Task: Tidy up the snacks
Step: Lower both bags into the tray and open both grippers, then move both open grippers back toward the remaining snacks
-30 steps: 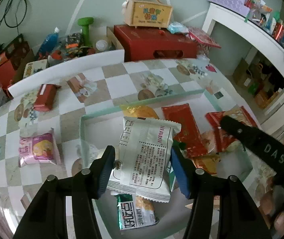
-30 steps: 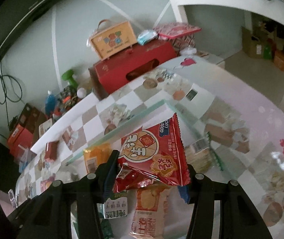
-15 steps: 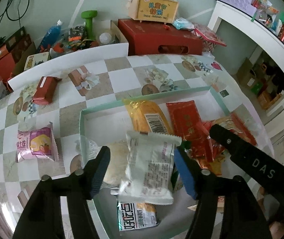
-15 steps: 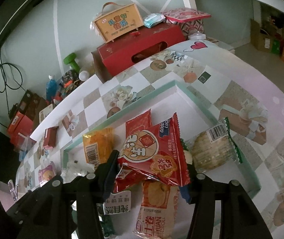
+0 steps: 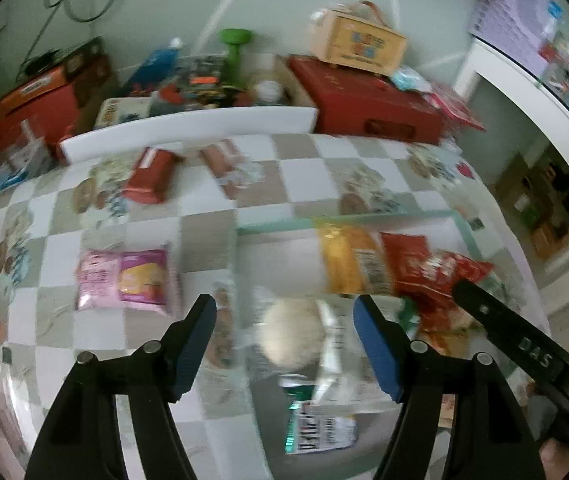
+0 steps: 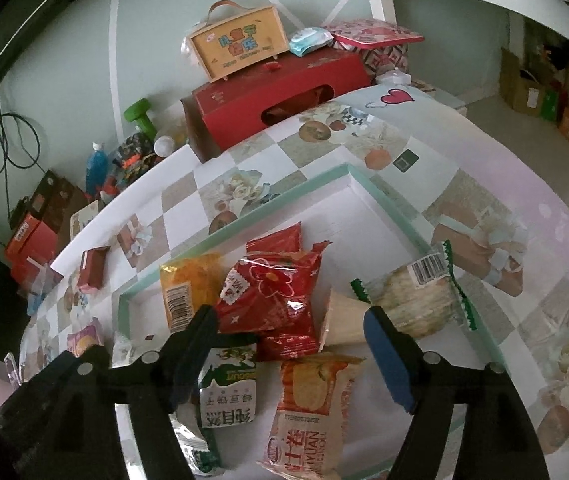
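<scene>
A shallow tray with a mint-green rim [image 5: 344,222] [image 6: 276,204] holds several snack packets. My left gripper [image 5: 284,312] hovers over the tray's left end. Its jaws are opening and hold nothing. A white packet [image 5: 324,344] lies blurred in the tray beneath them. My right gripper [image 6: 290,320] is also opening, with no pad pressing on anything. A red packet [image 6: 272,292] rests on the pile just ahead of its fingers. Around it lie an orange packet [image 6: 188,280], a clear cracker packet [image 6: 412,304] and a green-and-white packet [image 6: 228,392]. The right gripper's finger [image 5: 524,352] shows in the left wrist view.
Outside the tray, on the checked tablecloth, lie a pink packet [image 5: 124,280] and a small red packet [image 5: 150,178]. Beyond the table's far edge stand a big red box [image 6: 280,96], a yellow carry box [image 6: 240,44] and assorted clutter. White shelving stands at the right.
Both grippers have opened and let go. The white packet dropped into the tray and the red packet settled on the pile. The left gripper has swung left, towards the tray's left end.
</scene>
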Tool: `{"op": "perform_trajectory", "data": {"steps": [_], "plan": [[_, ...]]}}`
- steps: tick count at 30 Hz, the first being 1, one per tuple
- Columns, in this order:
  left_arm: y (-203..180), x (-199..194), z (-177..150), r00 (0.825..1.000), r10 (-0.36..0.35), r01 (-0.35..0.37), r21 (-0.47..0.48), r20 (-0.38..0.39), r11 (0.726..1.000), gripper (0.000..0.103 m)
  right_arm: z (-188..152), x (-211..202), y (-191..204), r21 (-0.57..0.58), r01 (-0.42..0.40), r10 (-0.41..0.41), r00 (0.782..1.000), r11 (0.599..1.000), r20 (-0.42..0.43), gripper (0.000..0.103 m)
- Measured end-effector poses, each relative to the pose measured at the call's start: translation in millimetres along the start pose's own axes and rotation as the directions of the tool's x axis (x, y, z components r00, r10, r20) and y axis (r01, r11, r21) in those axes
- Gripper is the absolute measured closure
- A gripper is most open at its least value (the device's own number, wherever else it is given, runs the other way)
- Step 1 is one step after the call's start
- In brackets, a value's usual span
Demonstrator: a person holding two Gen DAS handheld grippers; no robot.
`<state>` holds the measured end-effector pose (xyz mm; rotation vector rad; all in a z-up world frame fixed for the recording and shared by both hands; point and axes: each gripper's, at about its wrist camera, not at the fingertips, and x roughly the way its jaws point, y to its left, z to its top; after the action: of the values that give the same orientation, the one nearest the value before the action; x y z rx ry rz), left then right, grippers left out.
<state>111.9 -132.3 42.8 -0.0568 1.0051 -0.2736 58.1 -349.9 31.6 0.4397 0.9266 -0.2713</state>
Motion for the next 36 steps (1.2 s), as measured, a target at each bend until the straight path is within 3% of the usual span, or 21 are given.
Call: {"op": "perform_trajectory", "data": {"steps": [2, 4, 9, 14, 22, 36], "plan": [[13.3, -0.5, -0.4, 1.000, 0.021, -0.021, -0.033, 0.008, 0.999, 0.027, -0.4, 0.0, 3.8, -0.014, 0.005, -0.005, 1.000, 1.000, 0.003, 0.021], [26.7, -0.6, -1.0, 0.999, 0.041, -0.040, -0.065, 0.017, 0.997, 0.016, -0.9, -0.9, 8.2, -0.030, 0.002, -0.001, 1.000, 1.000, 0.011, 0.008], [58.8, -0.4, -3.0, 0.996, 0.082, -0.077, -0.146, 0.029, 0.986, 0.016, -2.2, -2.9, 21.6, -0.072, -0.007, 0.008, 1.000, 0.997, 0.027, 0.000], [89.3, -2.0, -7.2, 0.991, 0.130, -0.120, -0.218, 0.032, 0.969, 0.009, -4.4, -3.4, 37.2, -0.115, -0.015, 0.020, 0.999, 0.993, 0.036, 0.000], [130.3, -1.3, -15.1, 0.982, 0.189, -0.176, -0.318, 0.012, 0.932, 0.009, -11.8, -1.3, 65.2, -0.190, -0.043, 0.050, 0.998, 0.981, 0.034, 0.000], [153.2, 13.3, -13.7, 0.984, 0.177, -0.173, -0.370, -0.025, 0.913, 0.009, -24.2, 9.3, 106.5, -0.280, -0.082, 0.088, 0.996, 0.956, 0.007, 0.000]]}}
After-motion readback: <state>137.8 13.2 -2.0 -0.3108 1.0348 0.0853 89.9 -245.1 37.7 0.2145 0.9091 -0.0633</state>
